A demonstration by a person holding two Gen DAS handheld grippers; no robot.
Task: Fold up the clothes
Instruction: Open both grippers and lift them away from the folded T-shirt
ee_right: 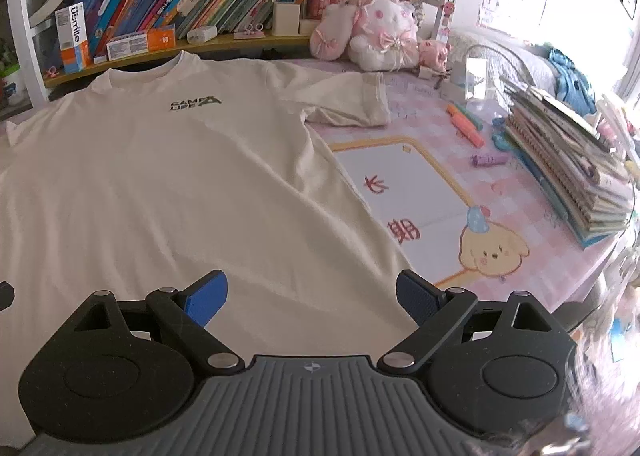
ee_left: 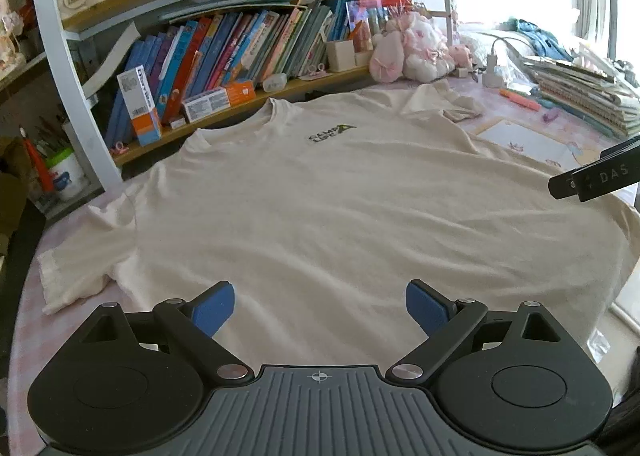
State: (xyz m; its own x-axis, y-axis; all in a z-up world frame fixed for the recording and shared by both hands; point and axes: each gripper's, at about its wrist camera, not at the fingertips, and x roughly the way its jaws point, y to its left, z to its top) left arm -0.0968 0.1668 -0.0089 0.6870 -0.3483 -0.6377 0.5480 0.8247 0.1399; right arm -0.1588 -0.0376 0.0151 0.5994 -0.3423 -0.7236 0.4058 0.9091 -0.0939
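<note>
While the cream T-shirt (ee_left: 320, 208) lies spread face up on the pink table mat (ee_right: 520, 160), collar toward the bookshelf (ee_left: 240, 48), no fold shows yet. Left of the shirt's chest logo (ee_left: 332, 132), my left gripper (ee_left: 320, 306) gapes wide, empty, above the hem. Right of that logo, my right gripper (ee_right: 312, 298) hangs equally wide, holding nothing. Both sleeves and body remain unfolded.

T-shirt (ee_right: 160, 184) flat on table (ee_right: 520, 184), bookshelf (ee_right: 180, 44) behind it
</note>
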